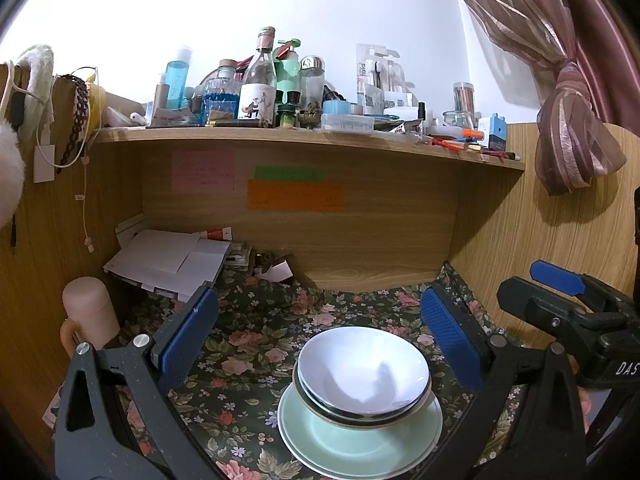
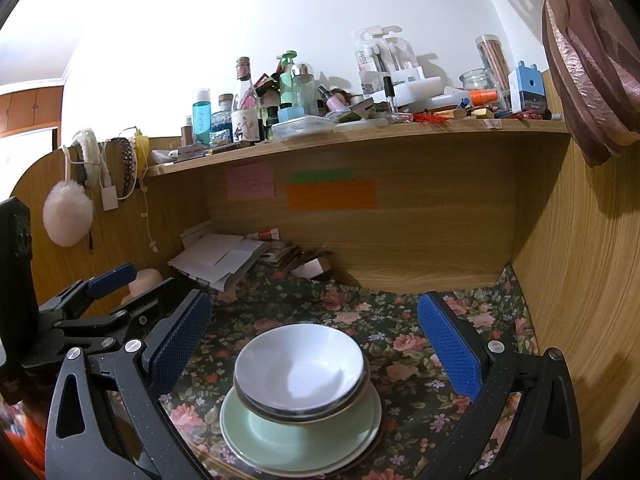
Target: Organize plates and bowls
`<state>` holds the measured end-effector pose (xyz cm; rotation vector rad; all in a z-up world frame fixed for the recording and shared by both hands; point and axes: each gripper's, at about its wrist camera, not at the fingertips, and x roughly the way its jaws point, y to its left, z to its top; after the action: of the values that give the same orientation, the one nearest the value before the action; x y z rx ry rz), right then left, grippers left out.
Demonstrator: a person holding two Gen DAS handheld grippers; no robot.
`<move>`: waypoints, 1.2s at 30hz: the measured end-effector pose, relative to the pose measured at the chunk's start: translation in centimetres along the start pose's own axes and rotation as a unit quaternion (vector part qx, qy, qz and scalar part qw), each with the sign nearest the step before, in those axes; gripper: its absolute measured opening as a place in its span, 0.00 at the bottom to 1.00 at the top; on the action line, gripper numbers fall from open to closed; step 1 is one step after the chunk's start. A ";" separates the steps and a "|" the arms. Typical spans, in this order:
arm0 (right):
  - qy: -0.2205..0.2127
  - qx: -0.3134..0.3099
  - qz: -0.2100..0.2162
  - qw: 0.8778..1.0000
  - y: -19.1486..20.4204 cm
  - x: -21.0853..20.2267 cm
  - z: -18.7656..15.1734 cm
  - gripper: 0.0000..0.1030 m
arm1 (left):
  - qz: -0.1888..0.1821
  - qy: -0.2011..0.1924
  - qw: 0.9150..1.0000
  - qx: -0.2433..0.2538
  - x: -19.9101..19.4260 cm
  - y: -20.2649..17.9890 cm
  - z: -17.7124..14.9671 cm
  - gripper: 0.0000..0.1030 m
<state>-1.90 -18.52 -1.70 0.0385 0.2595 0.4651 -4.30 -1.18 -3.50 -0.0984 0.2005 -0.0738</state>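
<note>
White bowls [image 1: 364,376] stacked on green plates [image 1: 360,440], between both spread-open grippers [image 1: 320,344] [image 2: 316,344] | nothing gripped | stack best left undisturbed.

My tongs' blue pads [image 1: 188,336] look rough and grid-textured on matt black plastic arms with shiny metal pins. The white bowl [image 1: 364,372] and green plate [image 1: 360,444] gleam smooth and glazed on a flowered cloth [image 1: 256,344]; the desk wall [image 1: 360,240] is matt wood grain

Both grippers [image 1: 320,336] [image 2: 316,340] have black frames, silver screws and blue textured jaws.
</note>
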 end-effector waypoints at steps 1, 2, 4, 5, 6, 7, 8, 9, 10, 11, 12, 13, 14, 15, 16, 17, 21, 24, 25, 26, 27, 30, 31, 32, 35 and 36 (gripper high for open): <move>0.000 -0.001 0.000 1.000 0.0 0.0 0.0 1.00 | 0.001 0.000 1.000 0.000 0.0 0.0 0.0 1.00; 0.000 -0.001 -0.001 1.000 0.0 0.0 0.0 1.00 | 0.002 -0.001 1.000 0.000 0.0 -0.1 0.0 1.00; -0.001 0.000 -0.002 1.000 0.0 0.0 0.0 1.00 | 0.002 -0.002 1.000 -0.001 0.0 -0.1 0.1 1.00; 0.000 0.000 -0.001 1.000 0.0 0.0 0.0 1.00 | 0.002 -0.002 1.000 -0.001 0.0 -0.2 0.1 1.00; 0.000 0.001 -0.001 1.000 0.0 0.1 0.0 1.00 | 0.001 -0.002 1.000 -0.001 0.0 -0.2 0.0 1.00; 0.000 0.000 -0.001 1.000 -0.1 0.0 0.0 1.00 | 0.001 -0.003 1.000 -0.001 -0.1 -0.2 0.1 1.00; -0.001 0.001 -0.002 1.000 0.0 0.0 0.0 1.00 | 0.001 -0.002 1.000 -0.001 -0.1 -0.2 0.1 1.00; -0.001 0.001 -0.001 1.000 0.0 0.0 0.0 1.00 | 0.001 -0.002 1.000 -0.001 -0.1 -0.2 0.1 1.00; -0.001 0.001 -0.002 1.000 0.0 0.0 0.0 1.00 | 0.001 -0.002 1.000 -0.001 -0.1 -0.2 0.1 1.00; -0.001 0.001 -0.003 1.000 0.0 0.0 0.0 1.00 | 0.001 -0.002 1.000 -0.001 -0.1 -0.2 0.1 1.00; -0.001 0.001 -0.003 1.000 0.0 0.0 0.0 1.00 | 0.000 -0.002 1.000 -0.001 -0.1 -0.2 0.1 1.00; 0.000 0.001 -0.002 1.000 0.0 0.0 0.0 1.00 | 0.000 -0.003 1.000 -0.001 -0.1 -0.3 0.1 1.00; 0.000 0.001 -0.002 1.000 0.0 0.0 0.0 1.00 | 0.000 -0.003 1.000 0.000 -0.1 -0.3 0.1 1.00; 0.000 0.000 -0.002 1.000 0.0 0.0 0.0 1.00 | 0.000 -0.004 1.000 0.000 -0.1 -0.3 0.1 1.00; -0.001 0.001 -0.004 1.000 0.1 0.0 0.0 1.00 | 0.000 -0.004 1.000 0.000 -0.1 -0.3 0.1 1.00; 0.000 0.001 -0.004 1.000 0.1 0.0 0.0 1.00 | 0.000 -0.005 1.000 0.000 -0.1 -0.4 0.1 1.00; 0.000 0.003 -0.004 1.000 0.1 0.0 0.0 1.00 | 0.001 -0.005 1.000 0.000 -0.1 -0.4 0.1 1.00; 0.000 0.003 -0.004 1.000 0.1 0.0 0.0 1.00 | 0.001 -0.002 1.000 -0.002 -0.1 -0.4 0.1 1.00; 0.000 0.004 -0.004 1.000 0.0 0.1 0.0 1.00 | 0.001 -0.002 1.000 -0.003 -0.1 -0.3 0.1 1.00; 0.000 0.005 -0.004 1.000 0.0 0.1 0.0 1.00 | 0.001 -0.001 1.000 -0.003 0.0 -0.3 0.2 1.00; 0.000 0.007 -0.005 1.000 0.0 0.1 -0.1 1.00 | -0.001 0.000 1.000 -0.002 0.0 -0.3 0.2 1.00; 0.002 0.012 -0.005 1.000 0.1 0.2 -0.1 1.00 | -0.003 0.004 1.000 -0.003 0.1 -0.2 0.2 1.00; 0.002 0.013 -0.006 1.000 0.1 0.2 -0.1 1.00 | -0.003 0.006 1.000 -0.003 0.2 -0.2 0.2 1.00; 0.002 0.014 -0.007 1.000 0.1 0.2 -0.2 1.00 | -0.003 0.007 1.000 -0.005 0.3 -0.2 0.2 1.00; 0.002 0.015 -0.009 1.000 0.1 0.2 -0.2 1.00 | -0.004 0.012 1.000 -0.009 0.6 0.0 0.3 1.00; 0.002 0.015 -0.009 1.000 0.2 0.1 -0.2 1.00 | -0.004 0.014 1.000 -0.011 0.6 0.0 0.3 1.00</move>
<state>-1.90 -18.32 -1.91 0.0653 0.2701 0.4432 -3.62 -1.17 -3.36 -0.1197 0.2281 -0.0809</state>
